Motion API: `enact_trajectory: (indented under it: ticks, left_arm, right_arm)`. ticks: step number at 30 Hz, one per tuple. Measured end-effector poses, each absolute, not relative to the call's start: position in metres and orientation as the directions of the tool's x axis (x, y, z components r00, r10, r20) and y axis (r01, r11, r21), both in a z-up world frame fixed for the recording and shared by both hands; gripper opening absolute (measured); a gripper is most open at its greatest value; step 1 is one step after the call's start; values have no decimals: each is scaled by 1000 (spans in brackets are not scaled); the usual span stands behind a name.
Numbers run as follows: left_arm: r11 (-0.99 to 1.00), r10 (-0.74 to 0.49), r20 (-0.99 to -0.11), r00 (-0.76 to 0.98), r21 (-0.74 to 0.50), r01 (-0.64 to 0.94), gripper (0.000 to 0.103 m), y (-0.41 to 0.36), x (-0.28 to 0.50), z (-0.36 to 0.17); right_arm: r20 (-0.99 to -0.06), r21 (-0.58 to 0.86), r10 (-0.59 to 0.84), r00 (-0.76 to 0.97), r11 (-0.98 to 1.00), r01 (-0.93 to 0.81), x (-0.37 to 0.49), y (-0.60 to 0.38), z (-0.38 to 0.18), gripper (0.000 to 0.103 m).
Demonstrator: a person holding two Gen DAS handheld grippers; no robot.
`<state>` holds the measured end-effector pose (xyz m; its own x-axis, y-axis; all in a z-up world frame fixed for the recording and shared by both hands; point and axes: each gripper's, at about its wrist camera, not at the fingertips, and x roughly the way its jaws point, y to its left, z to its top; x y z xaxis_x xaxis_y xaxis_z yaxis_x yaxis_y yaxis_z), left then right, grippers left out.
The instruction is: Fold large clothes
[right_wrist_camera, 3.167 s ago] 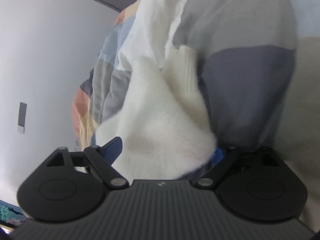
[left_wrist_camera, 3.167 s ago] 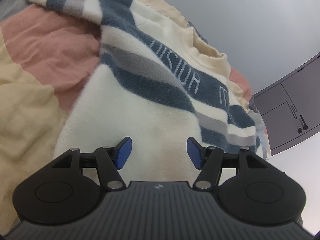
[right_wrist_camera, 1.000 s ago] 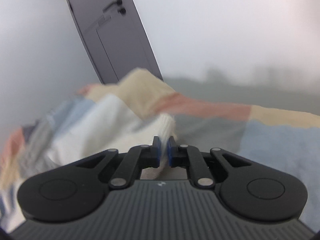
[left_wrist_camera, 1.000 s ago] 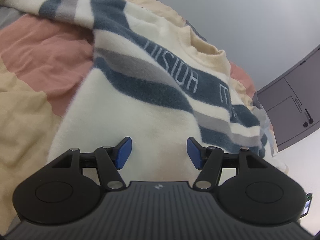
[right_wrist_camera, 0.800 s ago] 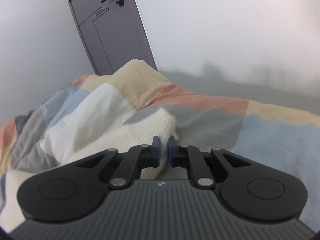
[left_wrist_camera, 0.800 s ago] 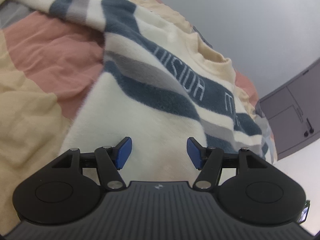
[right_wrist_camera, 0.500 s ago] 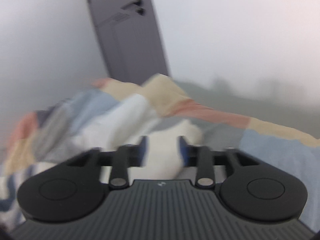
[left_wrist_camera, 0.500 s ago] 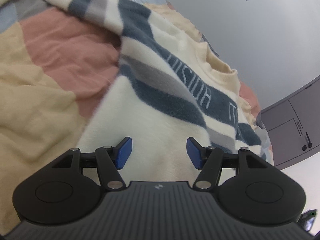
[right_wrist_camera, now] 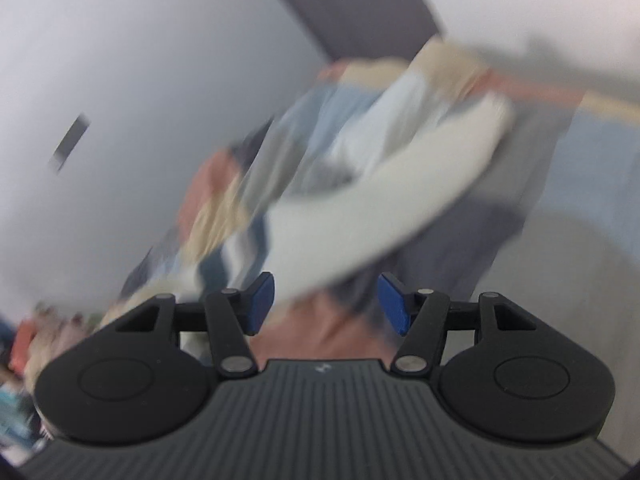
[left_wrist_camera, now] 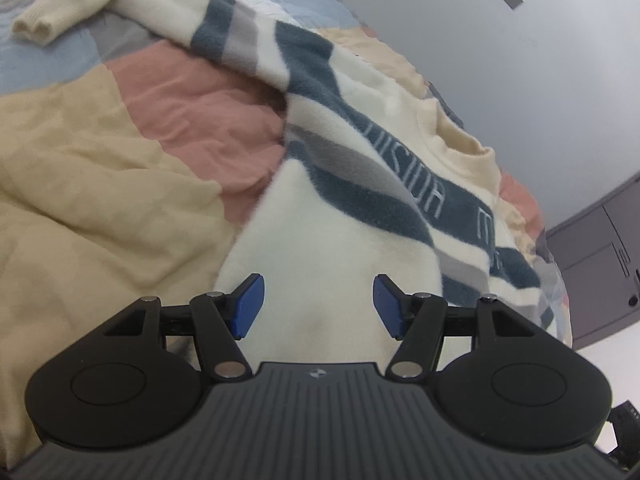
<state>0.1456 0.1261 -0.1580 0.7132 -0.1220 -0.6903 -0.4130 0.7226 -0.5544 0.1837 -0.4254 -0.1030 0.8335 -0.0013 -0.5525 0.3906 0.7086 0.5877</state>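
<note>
Left wrist view: left gripper [left_wrist_camera: 316, 306], blue pads [left_wrist_camera: 247, 306] standing well apart with nothing pressed between them, hovering just over the lower cream body of the fleece sweater [left_wrist_camera: 340, 216]. Sweater lies front-up on a patchwork quilt [left_wrist_camera: 92, 168] of cream, pink, blue and grey blocks; navy and grey chest stripes with pale lettering, ribbed collar [left_wrist_camera: 468, 148] toward the wall, one sleeve [left_wrist_camera: 80, 12] stretched out across the quilt with its cuff at the far end. Grey door [left_wrist_camera: 600, 264] at the right edge. Gripper tilts down toward the cloth from the hem side. Right wrist view, heavily blurred: right gripper [right_wrist_camera: 326, 304], jaws just opened and now apart, nothing between them; the other cream sleeve [right_wrist_camera: 384, 200] lies beyond the pads on the quilt [right_wrist_camera: 528, 216], not touching them as far as the blur allows. Gripper angled down, a door [right_wrist_camera: 352, 4] above. Judgement: sleeve spreading looks finished, body fold not begun. To do the next step well, take each sleeve near the shoulder seam and lay it across the chest, pinching only the top layer of fleece so the quilt beneath is not caught, then lift the hem evenly with both grippers; thick pile may slip from a shallow pinch.
</note>
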Motion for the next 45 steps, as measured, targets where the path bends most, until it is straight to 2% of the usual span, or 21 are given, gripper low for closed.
enact_trajectory:
  ticks: [5,11,16,19,28,30,35,36,38,39,40,45]
  left_arm:
    - [767,-112,-738,665,-490,-415,66,119,140,-146]
    - [763,-144,-786,602,-475,-438,66,119,122,-139]
    - [736,-110,-805,583,-460,-496,66,126,101,-128]
    - [719,-91,-838,537,-429,-548,66,130,88,-133]
    - [749,-82,-880,468,-365,-554,66,113,90,-152]
    - [752,-96,-884,458,-366,-548,66,108,93,-157]
    - [757,-136,-866,481,-404,-514,57,102,89,-160]
    - [751,-146,-861,487,-417,-512,55,104,88,-160]
    - [748,-160,-851,501,-436,-501,42,105,83,-157]
    - [746,-180,-839,513,-457,-484,24,105,82,-156]
    - [740,-211,-826,523,-484,-466,14,105,81,-155]
    - [734,-263,-744,615,-568,-373,10,109,69,-130]
  right_arm:
    - [-577,617,202,791,742,261,171,-378,-105,61]
    - [-624,665,428,654,730,156,153,-328,-132,61]
    - [-670,639,448,592,753,154,146,-317,-153,69]
    - [-662,637,428,615,754,160,148,-322,-151,80]
    - [-712,619,389,585,740,262,154,-336,-175,80]
    - [-712,631,410,569,730,263,159,-335,-183,81]
    - [-638,722,560,528,674,158,166,-321,-191,80]
    - [-627,732,586,514,669,131,167,-316,-191,78]
    - [-601,761,635,485,641,102,167,-308,-194,74]
    - [-595,766,651,471,636,90,167,-305,-195,65]
    - [-600,760,650,467,645,79,165,-302,-193,54]
    - [-601,734,612,514,678,52,153,-309,-167,23]
